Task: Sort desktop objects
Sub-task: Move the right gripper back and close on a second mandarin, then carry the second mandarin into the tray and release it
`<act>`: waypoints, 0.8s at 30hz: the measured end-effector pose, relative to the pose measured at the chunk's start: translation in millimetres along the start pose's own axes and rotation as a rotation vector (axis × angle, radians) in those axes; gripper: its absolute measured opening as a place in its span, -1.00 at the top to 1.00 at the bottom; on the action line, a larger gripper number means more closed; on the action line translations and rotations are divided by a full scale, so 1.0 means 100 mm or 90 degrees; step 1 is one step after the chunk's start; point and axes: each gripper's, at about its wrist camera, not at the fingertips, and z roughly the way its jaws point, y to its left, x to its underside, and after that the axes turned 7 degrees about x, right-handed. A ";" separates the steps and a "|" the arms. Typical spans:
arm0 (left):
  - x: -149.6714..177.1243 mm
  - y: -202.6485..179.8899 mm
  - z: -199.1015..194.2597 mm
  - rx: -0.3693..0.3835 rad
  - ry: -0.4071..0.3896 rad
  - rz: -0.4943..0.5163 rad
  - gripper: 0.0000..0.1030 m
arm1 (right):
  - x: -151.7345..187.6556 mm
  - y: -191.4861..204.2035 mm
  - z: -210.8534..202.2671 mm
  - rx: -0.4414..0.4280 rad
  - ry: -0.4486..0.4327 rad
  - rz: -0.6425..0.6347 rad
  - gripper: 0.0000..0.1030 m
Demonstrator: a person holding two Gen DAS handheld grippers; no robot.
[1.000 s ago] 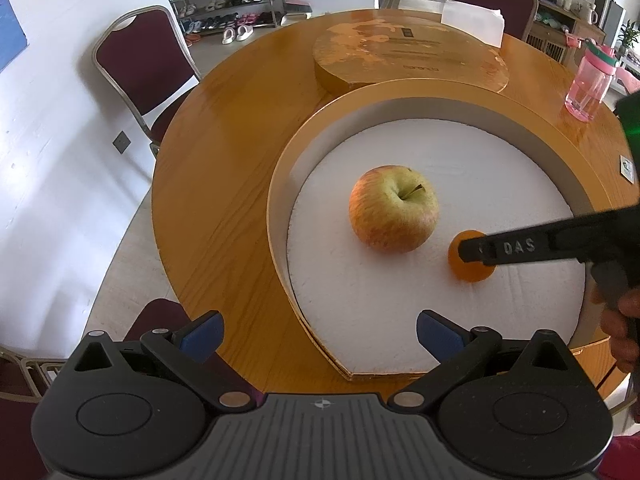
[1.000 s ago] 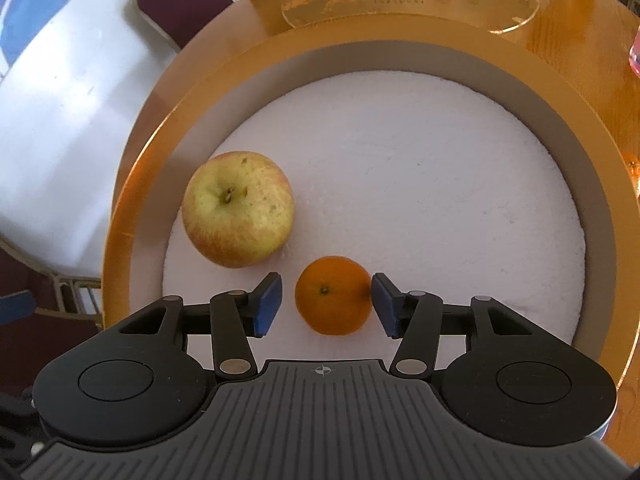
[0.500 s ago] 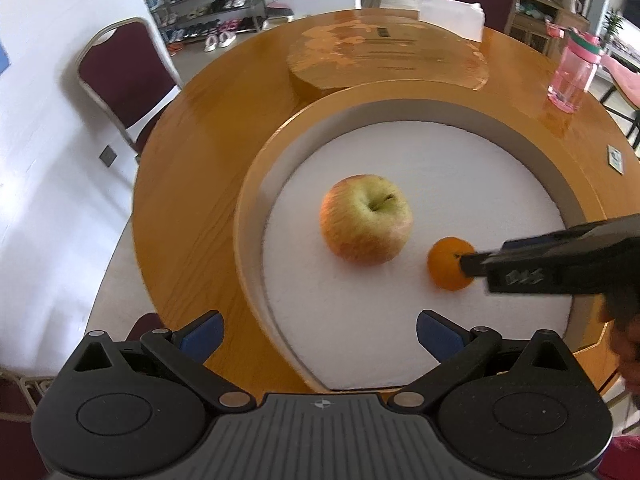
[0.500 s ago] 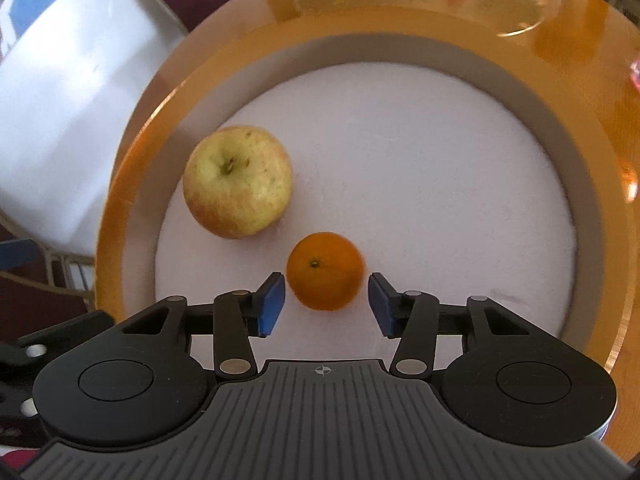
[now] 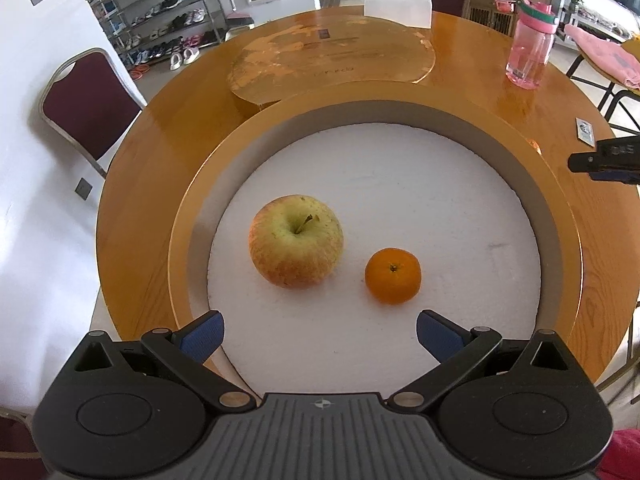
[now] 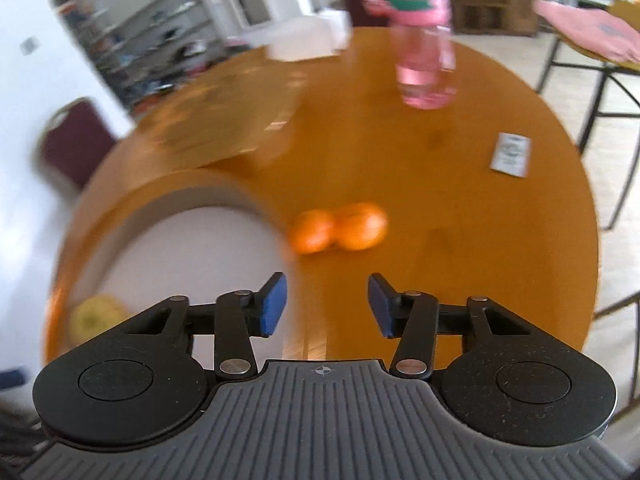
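A yellow-red apple (image 5: 296,242) and a mandarin (image 5: 393,276) lie apart on the white foam floor of a round wooden tray (image 5: 560,216). My left gripper (image 5: 320,332) hovers over the tray's near edge, open wide and empty. At the right edge of the left wrist view, my right gripper (image 5: 588,162) is beyond the tray rim. In its own blurred view, my right gripper (image 6: 327,305) has its jaws closing with nothing between them. Two mandarins (image 6: 340,228) lie side by side on the table ahead of it. The apple (image 6: 98,314) shows at lower left.
A pink water bottle (image 5: 532,46) stands at the table's far right, with a small packet (image 6: 510,154) nearer. A flat round wooden lid (image 5: 332,64) and a white paper stack (image 5: 398,8) lie at the back. A maroon chair (image 5: 88,104) stands on the left.
My right gripper pulled away from the mandarin in the tray, leaving it there, and swung right over the bare table. The left gripper's view shifted a little sideways.
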 end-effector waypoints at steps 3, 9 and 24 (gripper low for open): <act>-0.01 -0.04 0.00 -0.015 0.006 -0.004 -0.99 | -0.15 -0.12 0.31 -0.011 0.010 0.016 0.21; 0.00 -0.03 0.00 -0.045 0.016 -0.029 -0.99 | -0.42 -0.21 0.80 -0.031 0.051 0.121 0.04; 0.04 0.03 -0.06 -0.071 0.020 -0.061 -0.99 | -0.49 -0.06 1.21 0.004 0.093 0.137 0.08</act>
